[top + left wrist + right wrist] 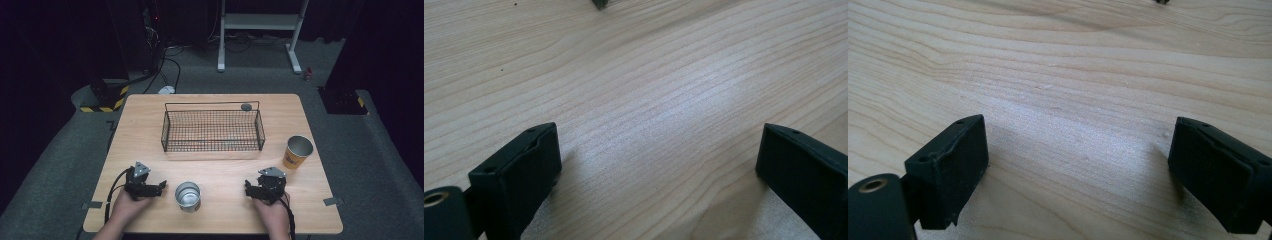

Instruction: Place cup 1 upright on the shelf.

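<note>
— While both hands rest at the near edge, what's between them?

— Short silver metal cup, upright w/ open mouth up, on the light wooden tabletop. Left gripper is just beside it on its left, not touching; right gripper is a bit farther off on the other side.

— Jaws?

— Both sets stand wide apart w/ nothing between them. Left gripper view: two black jaws low in frame, bare wood grain in the gap. Right gripper view: same thing, bare tabletop, pads pressing on nothing.

— Do the gripper views catch the cup?

— No, just wood grain plus a tiny dark scrap at the top edge of each, too small to tell what it is. High view gives the layout: each gripper lies low over the tabletop, jaws pointing inward toward the cup, grey three-cornered plate on top, cable trailing back by the forearm.

— Other stuff?

— Black wire mesh basket, rectangular, sits mid-tabletop beyond the cup, well apart from both grippers. Small dark round thing at its far right corner; can't tell if it's in or behind the basket. Orange cup w/ metal rim stands upright near the right edge, beyond the right gripper, apart from the basket.
</note>
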Action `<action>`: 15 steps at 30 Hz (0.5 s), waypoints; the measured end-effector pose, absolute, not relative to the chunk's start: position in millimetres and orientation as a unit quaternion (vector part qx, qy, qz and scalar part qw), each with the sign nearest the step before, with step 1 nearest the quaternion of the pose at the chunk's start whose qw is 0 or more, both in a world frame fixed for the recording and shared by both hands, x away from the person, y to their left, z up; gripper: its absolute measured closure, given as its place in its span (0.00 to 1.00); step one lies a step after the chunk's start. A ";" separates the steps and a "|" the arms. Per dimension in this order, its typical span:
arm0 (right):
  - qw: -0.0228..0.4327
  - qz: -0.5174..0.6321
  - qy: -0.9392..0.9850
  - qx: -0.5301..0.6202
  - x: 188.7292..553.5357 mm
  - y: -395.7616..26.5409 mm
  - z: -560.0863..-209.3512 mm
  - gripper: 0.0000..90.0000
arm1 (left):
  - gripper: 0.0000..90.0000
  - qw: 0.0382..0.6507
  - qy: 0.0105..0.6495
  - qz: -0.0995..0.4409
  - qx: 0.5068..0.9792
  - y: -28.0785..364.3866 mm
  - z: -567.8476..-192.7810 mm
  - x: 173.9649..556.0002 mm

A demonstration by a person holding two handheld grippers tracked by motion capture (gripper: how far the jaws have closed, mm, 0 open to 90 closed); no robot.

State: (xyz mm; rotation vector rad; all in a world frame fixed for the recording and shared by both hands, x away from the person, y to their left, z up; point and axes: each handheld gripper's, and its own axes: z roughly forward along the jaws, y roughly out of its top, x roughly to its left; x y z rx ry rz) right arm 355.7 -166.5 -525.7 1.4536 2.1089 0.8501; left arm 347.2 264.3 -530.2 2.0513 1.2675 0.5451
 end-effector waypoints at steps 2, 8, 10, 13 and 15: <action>0.220 0.307 0.762 0.525 355.7 -166.5 -525.7 0.10 | 0.04 0.324 0.485 0.209 0.785 264.7 -530.1 348.0; 0.220 0.308 0.763 0.524 355.5 -166.4 -525.7 0.11 | 0.02 0.325 0.490 0.207 0.782 264.2 -530.5 348.6; 0.220 0.308 0.763 0.523 355.4 -166.5 -525.6 0.11 | 0.02 0.325 0.490 0.207 0.782 264.1 -530.5 348.7; 0.221 0.309 0.764 0.521 355.2 -166.8 -525.5 0.12 | 0.01 0.324 0.493 0.207 0.780 263.8 -530.7 348.9; 0.220 0.309 0.764 0.522 355.0 -166.9 -525.4 0.12 | 0.01 0.324 0.493 0.207 0.780 263.8 -530.7 348.9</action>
